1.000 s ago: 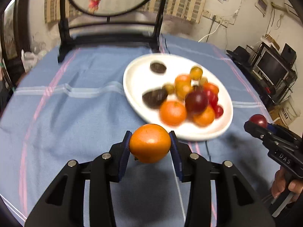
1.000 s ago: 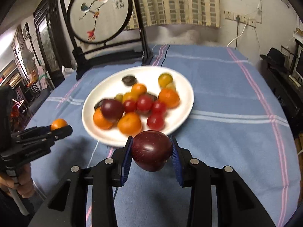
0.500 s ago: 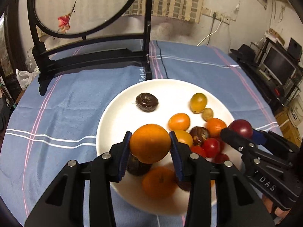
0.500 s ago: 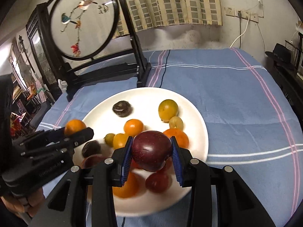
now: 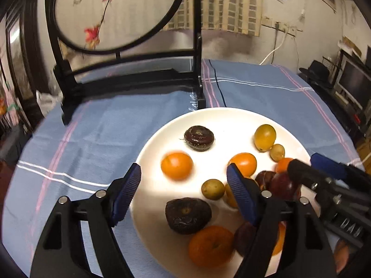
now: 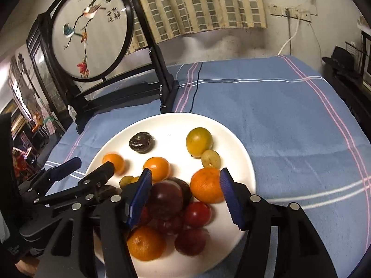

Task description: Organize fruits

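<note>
A white plate (image 5: 162, 139) (image 6: 234, 139) on the blue cloth holds several fruits. My left gripper (image 5: 183, 193) is open over the plate's left side; the orange (image 5: 176, 165) (image 6: 114, 162) lies on the plate just beyond its fingers. My right gripper (image 6: 185, 193) is open over the plate's near side; the dark red plum (image 6: 165, 198) (image 5: 284, 186) rests on the fruit pile between its fingers. Each gripper shows in the other's view: the right one (image 5: 324, 176), the left one (image 6: 76, 169). Dark wrinkled fruits (image 5: 199, 137), yellow-green fruits (image 6: 199, 141) and red ones (image 6: 197, 214) also lie on the plate.
A black-framed round embroidered screen (image 5: 116, 11) (image 6: 90, 32) stands on the table behind the plate. A black cable (image 6: 196, 85) runs over the blue striped cloth (image 6: 289, 115). Shelves and electronics (image 5: 352, 85) stand to the right, beyond the table edge.
Both grippers moved forward over the plate and opened. The orange left the left gripper and lies on the plate; the plum left the right gripper and sits on the fruit pile.
</note>
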Available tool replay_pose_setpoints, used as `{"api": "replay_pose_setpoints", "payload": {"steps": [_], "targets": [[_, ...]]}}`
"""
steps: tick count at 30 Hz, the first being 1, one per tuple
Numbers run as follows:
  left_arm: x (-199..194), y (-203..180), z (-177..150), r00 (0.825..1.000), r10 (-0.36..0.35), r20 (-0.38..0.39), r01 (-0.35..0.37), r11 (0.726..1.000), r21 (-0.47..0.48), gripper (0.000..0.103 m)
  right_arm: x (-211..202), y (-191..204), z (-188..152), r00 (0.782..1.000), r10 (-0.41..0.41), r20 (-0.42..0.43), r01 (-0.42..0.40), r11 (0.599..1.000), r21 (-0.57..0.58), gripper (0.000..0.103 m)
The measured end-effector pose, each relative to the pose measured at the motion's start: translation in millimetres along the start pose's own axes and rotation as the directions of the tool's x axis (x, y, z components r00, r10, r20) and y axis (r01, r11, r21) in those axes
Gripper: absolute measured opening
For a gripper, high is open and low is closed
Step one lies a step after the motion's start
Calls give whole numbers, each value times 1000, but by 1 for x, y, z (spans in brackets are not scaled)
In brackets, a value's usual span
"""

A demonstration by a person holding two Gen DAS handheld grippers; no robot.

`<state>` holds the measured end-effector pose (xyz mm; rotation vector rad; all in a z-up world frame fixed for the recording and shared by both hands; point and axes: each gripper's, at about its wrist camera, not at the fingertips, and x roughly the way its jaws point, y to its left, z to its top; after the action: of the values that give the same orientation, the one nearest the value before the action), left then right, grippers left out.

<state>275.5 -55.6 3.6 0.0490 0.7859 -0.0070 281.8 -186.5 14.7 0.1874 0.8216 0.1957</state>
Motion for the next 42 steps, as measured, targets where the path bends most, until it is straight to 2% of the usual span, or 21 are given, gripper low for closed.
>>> {"api": "replay_pose_setpoints", "payload": {"steps": [5, 10, 11, 12, 13, 17, 19, 23, 25, 27, 29, 31, 42], "targets": [[-23, 7, -9, 1000, -9, 7, 9, 1000, -18, 78, -24, -4, -13, 1000, 6, -1, -6, 1000, 4, 66], [-56, 8, -32, 999, 2, 38, -2, 1000, 8, 80, -49, -3, -36, 1000, 13, -19, -13, 1000, 3, 70], [-63, 9, -38, 999, 7, 40, -7, 1000, 10, 81, -55, -3, -42, 1000, 11, -20, -10, 1000, 7, 71], [-66, 10, -42, 999, 10, 40, -11, 1000, 8, 82, -59, -3, -46, 1000, 6, -20, -6, 1000, 14, 79], [-73, 12, -48, 999, 9, 41, -9, 1000, 0, 84, -63, -4, -51, 1000, 1, -21, -1, 1000, 24, 82], [-88, 16, -67, 999, 6, 37, -5, 1000, -12, 88, -75, -1, -72, 999, -9, -33, 11, 999, 42, 83], [-93, 17, -76, 999, 12, 29, -11, 1000, -15, 89, -76, 2, -81, 999, -12, -40, 13, 999, 39, 89], [-95, 20, -93, 1000, 23, 11, -23, 1000, -3, 91, -74, 4, -100, 999, -15, -38, 16, 999, 29, 92], [-93, 23, -101, 1000, 24, 12, -24, 1000, -3, 92, -72, 4, -107, 999, -31, -10, 31, 1000, -5, 93], [-85, 27, -108, 1000, 28, 6, -28, 1000, -6, 92, -63, 5, -112, 998, -58, -31, 56, 997, -51, 93], [-76, 29, -112, 997, 50, -53, -50, 999, 6, 92, -59, 6, -114, 997, -45, -60, 40, 996, -75, 93], [-79, 33, -114, 998, -2, -64, 0, 1000, -27, 92, -58, 7, -113, 997, -44, -61, 39, 997, -73, 93], [-89, 25, -117, 999, -26, -46, 26, 1000, -7, 93, -62, 16, -117, 995, -36, -95, 28, 996, -83, 93]]}}
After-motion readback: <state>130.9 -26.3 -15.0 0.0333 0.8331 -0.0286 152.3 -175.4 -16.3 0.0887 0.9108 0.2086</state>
